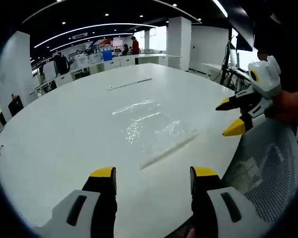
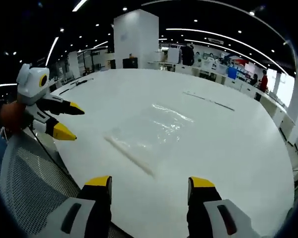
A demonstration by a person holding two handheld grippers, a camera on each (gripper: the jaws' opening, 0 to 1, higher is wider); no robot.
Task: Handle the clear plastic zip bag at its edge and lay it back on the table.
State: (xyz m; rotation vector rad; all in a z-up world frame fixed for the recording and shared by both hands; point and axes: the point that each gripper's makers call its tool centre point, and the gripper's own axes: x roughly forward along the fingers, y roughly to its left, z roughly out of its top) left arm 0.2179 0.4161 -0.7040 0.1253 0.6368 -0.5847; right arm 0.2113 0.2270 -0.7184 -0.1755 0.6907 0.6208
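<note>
A clear plastic zip bag [image 1: 149, 126] lies flat on the white table [image 1: 64, 129], its zip strip [image 1: 169, 148] nearest me. My left gripper [image 1: 153, 178] hovers open just short of that strip, with nothing between its yellow-tipped jaws. The right gripper [image 1: 229, 118] comes in from the right, open, off the table's edge. In the right gripper view the bag [image 2: 151, 130] lies ahead of my open right gripper [image 2: 150, 182], zip strip [image 2: 130, 154] closest. The left gripper [image 2: 69, 121] shows at the left, open, held by a hand.
A thin pale strip [image 1: 129, 84] lies further back on the table. A grey mesh chair back [image 1: 268, 173] stands at the table's near edge, also seen as mesh [image 2: 25, 183]. Desks, white pillars and people stand in the office beyond.
</note>
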